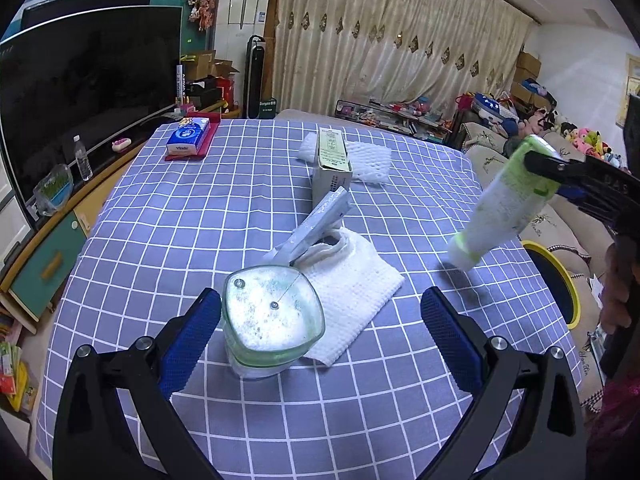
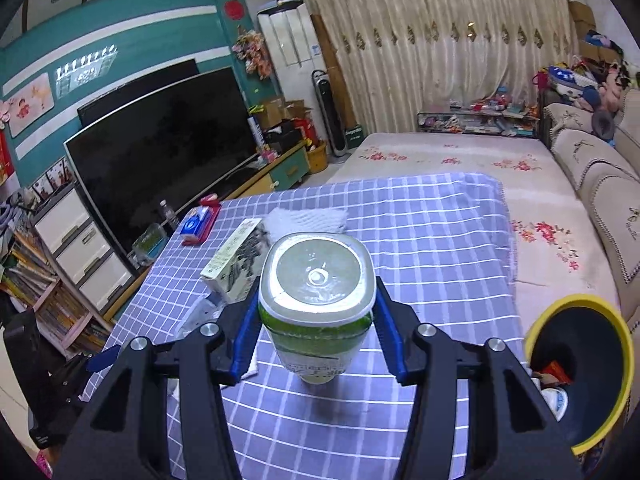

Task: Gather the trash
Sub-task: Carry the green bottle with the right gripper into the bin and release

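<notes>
Checked cloth covers the desk [image 1: 200,220] in a cluttered living room, with a big TV to the left and curtains behind.

From the left wrist view, the left gripper [image 1: 320,320] has its fingers spread wide and holds nothing. A glass jar [image 1: 272,316] stands on the cloth just inside the left finger [image 1: 188,340], close to it or touching; the right finger is well apart from it. Beside the jar lies a white cloth [image 1: 356,300], with a slim packet [image 1: 320,220] propped on its far edge. Further back stands a carton [image 1: 332,164] on a white foam net [image 1: 368,160], and a tissue pack [image 1: 188,138] sits at the far left corner. To the right, the right gripper [image 1: 544,168] carries a green-and-white tube [image 1: 504,204], cap down, above the desk edge.

From the right wrist view, the fingers are closed onto the tube [image 2: 320,304], both pads pressed to its sides. The yellow-rimmed bin [image 2: 580,360] stands low to the right, off the desk, with a few scraps already inside.

By my reading the task is partway: some trash is binned and the tube is lifted but not yet dropped. The jar, cloth, packet, carton and net are left on the desk.
</notes>
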{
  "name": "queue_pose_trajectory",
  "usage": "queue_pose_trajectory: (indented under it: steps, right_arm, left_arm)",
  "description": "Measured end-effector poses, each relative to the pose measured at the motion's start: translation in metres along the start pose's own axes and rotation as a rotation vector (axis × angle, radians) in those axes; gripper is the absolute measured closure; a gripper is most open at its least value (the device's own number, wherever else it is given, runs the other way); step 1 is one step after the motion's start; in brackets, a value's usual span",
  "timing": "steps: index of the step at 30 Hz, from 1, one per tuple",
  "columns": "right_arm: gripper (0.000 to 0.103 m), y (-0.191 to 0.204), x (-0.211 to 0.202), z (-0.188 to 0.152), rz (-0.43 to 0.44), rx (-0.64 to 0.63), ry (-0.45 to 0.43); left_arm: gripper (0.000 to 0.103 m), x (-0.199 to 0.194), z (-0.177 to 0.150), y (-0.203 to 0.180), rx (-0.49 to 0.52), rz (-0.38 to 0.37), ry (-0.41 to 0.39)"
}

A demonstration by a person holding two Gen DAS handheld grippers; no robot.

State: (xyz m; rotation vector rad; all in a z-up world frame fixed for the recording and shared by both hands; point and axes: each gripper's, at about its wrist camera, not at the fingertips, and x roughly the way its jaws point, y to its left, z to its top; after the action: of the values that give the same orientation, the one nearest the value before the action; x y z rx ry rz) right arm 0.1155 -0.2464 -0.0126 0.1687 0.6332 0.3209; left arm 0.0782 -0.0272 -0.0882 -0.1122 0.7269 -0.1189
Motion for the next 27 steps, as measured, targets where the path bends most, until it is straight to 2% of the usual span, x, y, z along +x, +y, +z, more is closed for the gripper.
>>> queue_pose_trajectory:
  steps: [4,7,11,15,21,27]
  right_arm:
    - [0.054,-0.027,-0.027,0.001,-0.071,0.029,-0.048]
    - [0.054,-0.06,-0.049,-0.001,-0.174,0.067,-0.084]
    - [0.053,-0.108,-0.067,-0.013,-0.304,0.133,-0.093]
    - [0.054,-0.152,-0.066,-0.029,-0.41,0.191,-0.071]
    - [0.053,-0.212,-0.039,-0.059,-0.448,0.312,-0.004]
    - [0.053,-0.245,-0.016,-0.077,-0.476,0.371,0.056]
  left_arm:
    - [0.005,0.001,0.002,-0.004,0.012,0.002,0.0]
    - [0.005,0.001,0.003,-0.005,0.017,0.002,-0.002]
    - [0.005,0.002,0.005,-0.01,0.025,0.007,-0.005]
    - [0.005,0.005,0.005,-0.017,0.036,0.007,0.001]
    - [0.005,0.011,0.004,-0.032,0.062,0.0,0.031]
    - [0.005,0.014,0.003,-0.041,0.067,0.0,0.041]
